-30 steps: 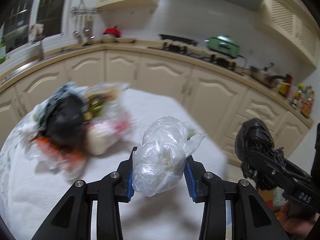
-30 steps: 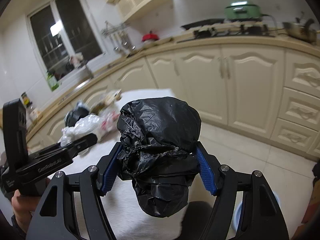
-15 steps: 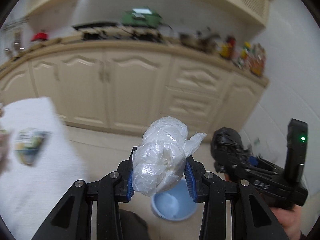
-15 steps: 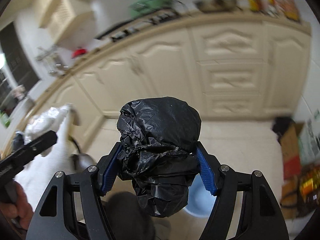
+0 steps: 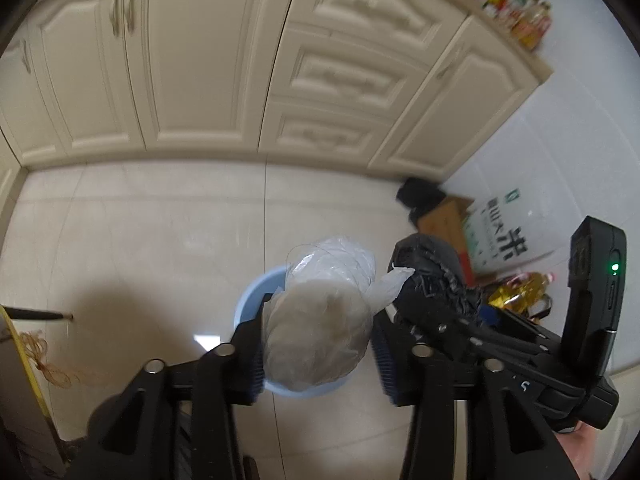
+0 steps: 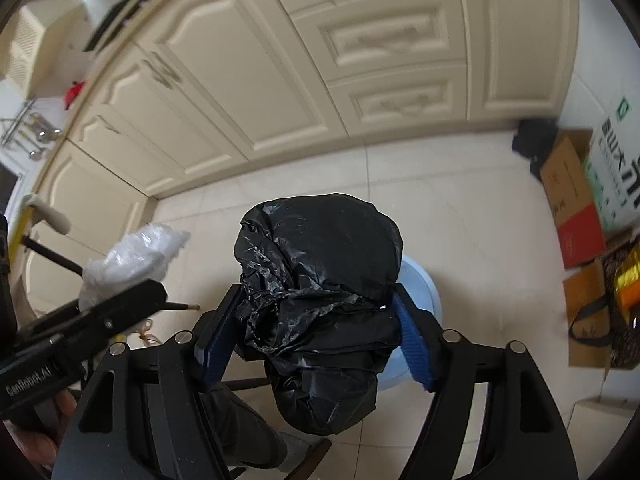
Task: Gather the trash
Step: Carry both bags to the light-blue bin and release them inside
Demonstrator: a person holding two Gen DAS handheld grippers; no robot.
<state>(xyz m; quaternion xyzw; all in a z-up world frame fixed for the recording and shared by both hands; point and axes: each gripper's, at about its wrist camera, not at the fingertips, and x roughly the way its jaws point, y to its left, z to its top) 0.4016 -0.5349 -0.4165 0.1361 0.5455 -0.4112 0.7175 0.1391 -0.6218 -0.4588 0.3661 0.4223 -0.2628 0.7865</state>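
Below on pale floor tiles sat a round light-blue plastic bin [image 5: 256, 304], directly under the left gripper [image 5: 318, 350] pinching a crumpled clear plastic bag [image 5: 320, 320]; the right gripper [image 6: 316, 340], alongside, clamped a crumpled black plastic bag [image 6: 320, 280].

My left gripper [image 5: 318, 354] and right gripper [image 6: 314, 344]: matte black frames, blue ribbed pads [image 6: 414, 342], silver screws. White "GenRobot.AI" lettering on the left; green LED [image 5: 615, 267] on the right.

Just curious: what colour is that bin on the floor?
Light blue bin, clearest in the left wrist view.
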